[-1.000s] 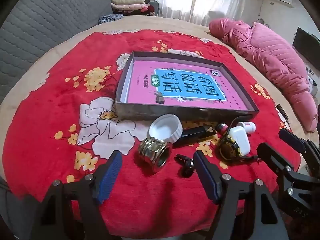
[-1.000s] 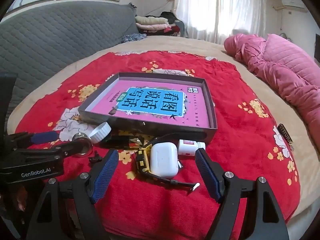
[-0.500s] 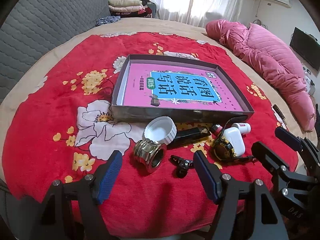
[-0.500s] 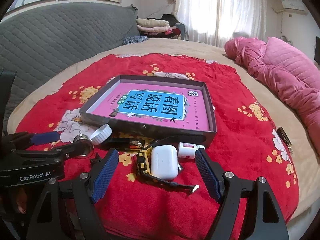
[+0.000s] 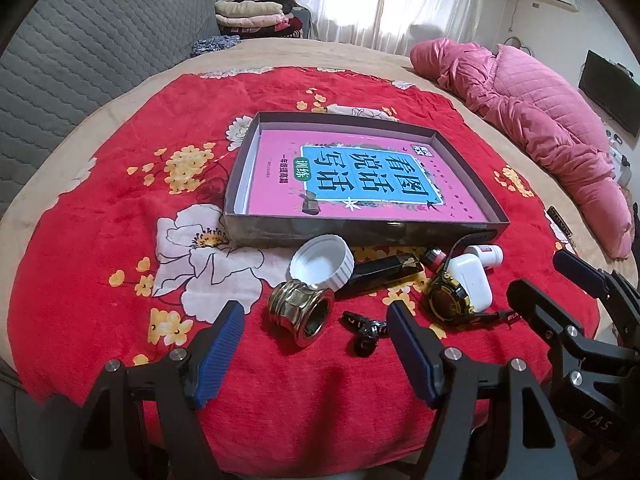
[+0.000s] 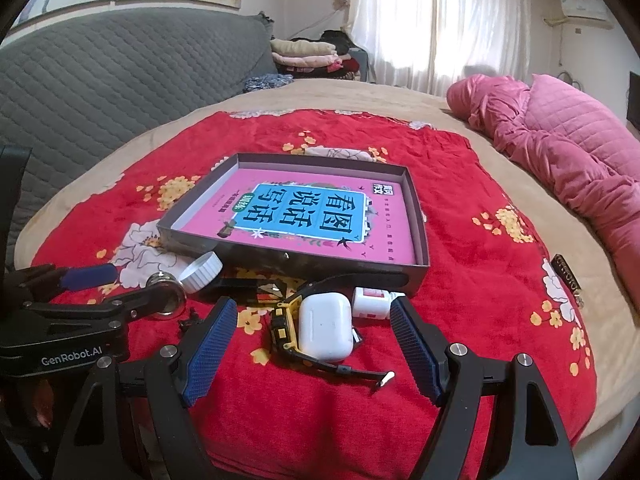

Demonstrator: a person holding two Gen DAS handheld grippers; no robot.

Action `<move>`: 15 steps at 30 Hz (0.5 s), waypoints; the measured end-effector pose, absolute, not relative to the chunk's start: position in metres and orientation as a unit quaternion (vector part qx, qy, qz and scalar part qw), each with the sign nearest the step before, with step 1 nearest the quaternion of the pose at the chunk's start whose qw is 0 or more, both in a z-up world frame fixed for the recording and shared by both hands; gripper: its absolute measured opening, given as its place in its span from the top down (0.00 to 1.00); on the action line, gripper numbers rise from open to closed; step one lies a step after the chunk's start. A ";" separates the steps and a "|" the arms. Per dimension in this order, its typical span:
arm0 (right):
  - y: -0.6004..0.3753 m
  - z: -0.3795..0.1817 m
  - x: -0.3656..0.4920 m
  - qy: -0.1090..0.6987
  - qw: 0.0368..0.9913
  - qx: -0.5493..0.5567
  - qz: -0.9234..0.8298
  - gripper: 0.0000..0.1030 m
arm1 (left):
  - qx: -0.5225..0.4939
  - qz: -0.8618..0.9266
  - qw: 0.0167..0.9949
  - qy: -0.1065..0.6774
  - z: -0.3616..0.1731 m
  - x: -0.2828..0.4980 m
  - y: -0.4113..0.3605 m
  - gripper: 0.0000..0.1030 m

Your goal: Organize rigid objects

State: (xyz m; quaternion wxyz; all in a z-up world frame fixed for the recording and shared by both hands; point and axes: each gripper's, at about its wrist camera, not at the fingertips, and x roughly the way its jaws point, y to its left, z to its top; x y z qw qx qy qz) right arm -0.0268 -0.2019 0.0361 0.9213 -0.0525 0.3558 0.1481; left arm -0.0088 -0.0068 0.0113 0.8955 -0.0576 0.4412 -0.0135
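A shallow grey box with a pink and blue book inside lies on the red flowered blanket. In front of it lie a white cap, a brass ring fitting, a small black clip, a black faceted bar, a black-and-yellow watch, a white earbud case and a small white bottle. My left gripper is open, just short of the brass fitting. My right gripper is open around the earbud case and watch.
A pink quilted jacket lies at the right on the beige bed. A grey quilted headboard stands at the left, with folded clothes behind. A small dark tag lies right of the blanket.
Both grippers have drawn back and risen slightly, so the objects sit a little further away. Both stay open. No object has moved.
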 end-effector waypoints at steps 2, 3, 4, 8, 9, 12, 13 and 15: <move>-0.202 0.036 -0.027 0.355 0.921 -0.052 0.148 0.23 | -0.056 -0.013 0.897 0.439 0.013 -0.009 -0.007 0.29; -0.202 0.036 -0.027 0.355 0.921 -0.052 0.148 0.23 | -0.055 -0.013 0.897 0.439 0.013 -0.009 -0.007 0.29; -0.202 0.036 -0.027 0.355 0.921 -0.052 0.148 0.23 | -0.054 -0.013 0.897 0.438 0.013 -0.010 -0.008 0.29; -0.202 0.037 -0.027 0.355 0.922 -0.052 0.148 0.23 | -0.051 -0.012 0.898 0.438 0.013 -0.010 -0.009 0.29; -0.202 0.037 -0.027 0.354 0.922 -0.053 0.148 0.23 | -0.050 -0.011 0.898 0.437 0.013 -0.010 -0.008 0.29; -0.202 0.037 -0.027 0.354 0.922 -0.053 0.148 0.23 | -0.049 -0.011 0.898 0.436 0.014 -0.010 -0.008 0.29; -0.202 0.037 -0.027 0.354 0.922 -0.053 0.148 0.23 | -0.049 -0.010 0.899 0.435 0.014 -0.010 -0.008 0.29; -0.202 0.037 -0.027 0.354 0.922 -0.053 0.148 0.23 | -0.048 -0.010 0.899 0.434 0.014 -0.010 -0.008 0.29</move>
